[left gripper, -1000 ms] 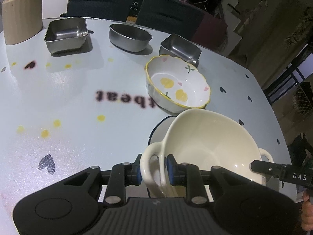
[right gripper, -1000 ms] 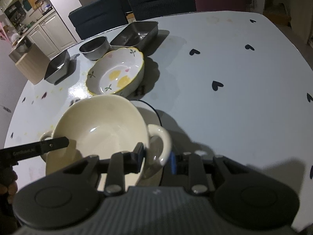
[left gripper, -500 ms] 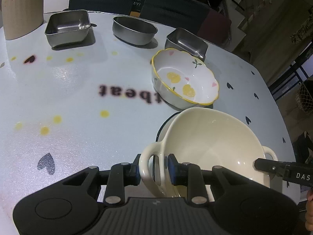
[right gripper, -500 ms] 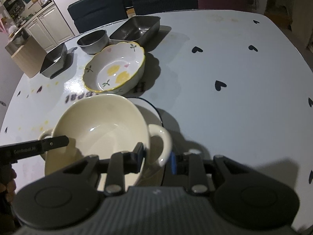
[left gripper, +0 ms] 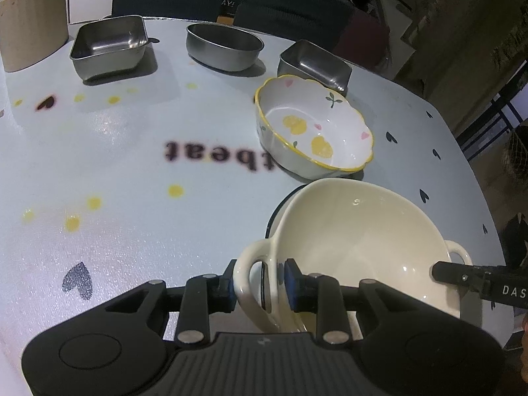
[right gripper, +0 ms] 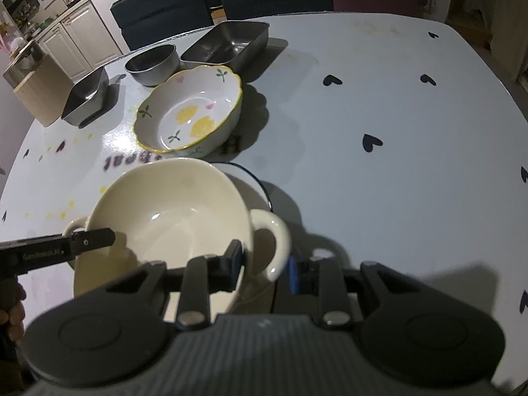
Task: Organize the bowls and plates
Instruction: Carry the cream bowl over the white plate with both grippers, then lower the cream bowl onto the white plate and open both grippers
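Over the pale blue table with printed hearts, left wrist view: left gripper has its blue-padded jaws closed on the near loop handle of a cream two-handled ceramic bowl. Bowl opening faces up, tilted slightly; its handle-to-handle axis runs from the lower left toward the right edge of this view. Far handle sits by the black tip of the right gripper, but the jaw state there cannot be told from this side. A dark-rimmed plate shows as an arc under the bowl's far-left edge. Just beyond lies a scalloped white bowl with yellow rim and lemon pattern. Behind it, a row of steel containers: square one, round one, rectangular one. Wooden block at far left corner.

Right wrist view: right gripper straddles the cream bowl's other handle, jaws narrow around it, with a slight gap visible at the right pad. Left gripper enters from the left, at the opposite handle. Only here: the plate's white face and a wider stretch of table to the right. Lemon bowl sits just past the cream bowl.
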`<action>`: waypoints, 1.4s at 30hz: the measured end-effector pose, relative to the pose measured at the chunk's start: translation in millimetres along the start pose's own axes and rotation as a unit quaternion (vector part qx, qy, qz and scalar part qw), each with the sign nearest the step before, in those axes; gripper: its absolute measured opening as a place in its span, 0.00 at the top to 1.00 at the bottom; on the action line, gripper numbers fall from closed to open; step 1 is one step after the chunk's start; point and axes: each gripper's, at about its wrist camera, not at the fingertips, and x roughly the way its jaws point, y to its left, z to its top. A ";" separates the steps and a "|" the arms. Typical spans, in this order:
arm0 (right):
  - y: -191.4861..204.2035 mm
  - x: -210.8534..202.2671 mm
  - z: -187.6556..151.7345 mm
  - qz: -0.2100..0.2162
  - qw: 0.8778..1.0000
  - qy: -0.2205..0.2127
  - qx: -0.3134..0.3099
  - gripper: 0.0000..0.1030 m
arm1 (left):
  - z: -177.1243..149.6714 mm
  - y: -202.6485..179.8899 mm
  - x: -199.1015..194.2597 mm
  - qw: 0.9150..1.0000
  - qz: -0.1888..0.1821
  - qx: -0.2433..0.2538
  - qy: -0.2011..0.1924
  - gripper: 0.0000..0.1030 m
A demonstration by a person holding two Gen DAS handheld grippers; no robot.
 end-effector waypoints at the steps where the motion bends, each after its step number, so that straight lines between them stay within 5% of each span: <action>1: 0.4 0.4 0.1 0.000 1.000 0.001 0.000 0.68 | -0.1 -0.2 -0.1 1.000 0.000 0.001 0.000 0.71; 42: 6.6 19.6 4.4 -0.019 0.999 0.040 -0.027 0.60 | -1.0 -6.6 -0.2 0.999 0.003 0.031 0.010 0.73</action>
